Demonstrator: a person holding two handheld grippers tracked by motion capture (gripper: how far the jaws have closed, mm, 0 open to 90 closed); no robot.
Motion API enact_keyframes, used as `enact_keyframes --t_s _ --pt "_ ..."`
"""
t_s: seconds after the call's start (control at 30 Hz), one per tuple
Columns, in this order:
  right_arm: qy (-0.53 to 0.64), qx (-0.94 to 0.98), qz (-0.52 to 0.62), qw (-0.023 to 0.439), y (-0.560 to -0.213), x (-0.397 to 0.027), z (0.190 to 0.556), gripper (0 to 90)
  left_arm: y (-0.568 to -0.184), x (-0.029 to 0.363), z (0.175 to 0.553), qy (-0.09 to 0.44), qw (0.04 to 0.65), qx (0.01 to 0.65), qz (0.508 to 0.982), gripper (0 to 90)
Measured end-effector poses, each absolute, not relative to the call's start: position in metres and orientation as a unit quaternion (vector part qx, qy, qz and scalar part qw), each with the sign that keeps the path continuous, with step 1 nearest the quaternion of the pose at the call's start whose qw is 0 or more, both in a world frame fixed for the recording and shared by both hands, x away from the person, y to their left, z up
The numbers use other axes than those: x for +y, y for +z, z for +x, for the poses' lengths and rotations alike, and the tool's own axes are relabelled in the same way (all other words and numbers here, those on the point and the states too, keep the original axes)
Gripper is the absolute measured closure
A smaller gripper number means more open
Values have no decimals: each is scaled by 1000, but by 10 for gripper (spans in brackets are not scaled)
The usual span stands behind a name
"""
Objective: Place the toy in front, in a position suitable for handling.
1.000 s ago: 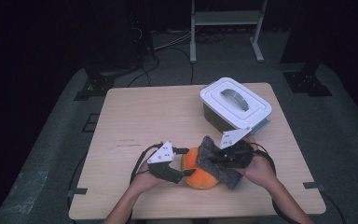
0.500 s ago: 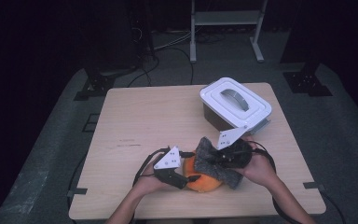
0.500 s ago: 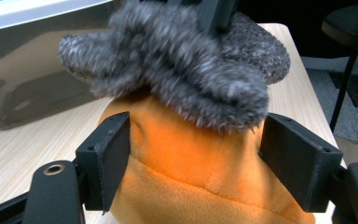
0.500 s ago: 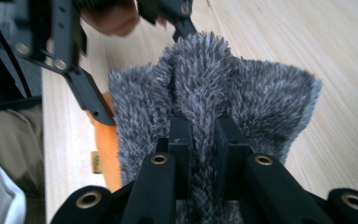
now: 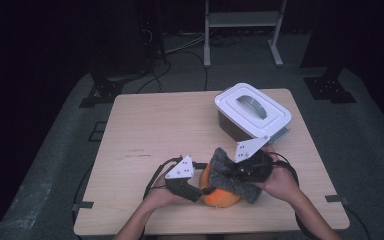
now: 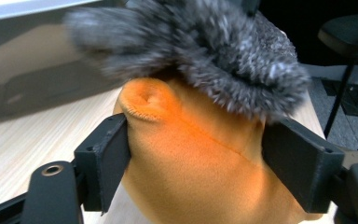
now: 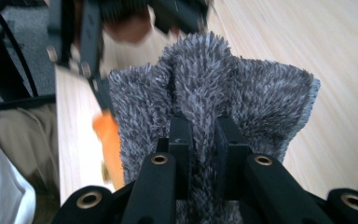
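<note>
High view: person's forearms come in from the bottom edge, both grippers meet at the near-centre of the wooden table (image 5: 150, 125). L gripper (image 5: 192, 187) sits at the left side of an orange plush ball (image 5: 220, 196); R gripper (image 5: 242, 172) is over the ball's top w/ a grey fuzzy cloth (image 5: 230, 175) draped across it. White lidded container (image 5: 252, 112) stands farther back and to the right, well apart from the ball, lid on, handle on top.

Left gripper view: both black pads press into the plush ball (image 6: 200, 158) from either side, fabric dented at the left pad, so L is clamped on it. Seam runs diagonally across the orange surface; a puckered dimple sits near the top left. Grey cloth (image 6: 205, 51) lies on top, touching the ball.

Right gripper view: jaws nearly together, pinching a raised fold of the cloth (image 7: 205, 107). Bit of orange (image 7: 109, 140) peeks out at the cloth's left edge. Blurred dark shape at the top is prob. the other gripper.
</note>
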State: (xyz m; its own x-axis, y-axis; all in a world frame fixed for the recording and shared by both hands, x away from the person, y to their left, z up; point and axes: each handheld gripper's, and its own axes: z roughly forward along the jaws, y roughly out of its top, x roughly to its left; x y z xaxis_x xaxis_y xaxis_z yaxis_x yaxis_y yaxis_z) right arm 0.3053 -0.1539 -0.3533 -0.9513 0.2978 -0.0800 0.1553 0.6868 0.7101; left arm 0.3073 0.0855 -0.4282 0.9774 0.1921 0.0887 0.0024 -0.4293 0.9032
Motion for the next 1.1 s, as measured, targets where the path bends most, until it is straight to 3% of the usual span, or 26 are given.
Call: enact_keyframes --t_s 0.13,0.4,0.8,1.1 --pt "361 921 111 93 -353 -144 308 785 -428 87 306 91 526 55 844 259" --pt "382 907 168 60 -372 -175 328 785 -427 90 310 77 531 70 841 261" --pt "389 906 159 47 -378 -171 311 787 -428 97 316 84 520 119 842 260" --pt "386 911 134 45 -378 -160 298 787 -427 99 316 43 535 104 837 266"
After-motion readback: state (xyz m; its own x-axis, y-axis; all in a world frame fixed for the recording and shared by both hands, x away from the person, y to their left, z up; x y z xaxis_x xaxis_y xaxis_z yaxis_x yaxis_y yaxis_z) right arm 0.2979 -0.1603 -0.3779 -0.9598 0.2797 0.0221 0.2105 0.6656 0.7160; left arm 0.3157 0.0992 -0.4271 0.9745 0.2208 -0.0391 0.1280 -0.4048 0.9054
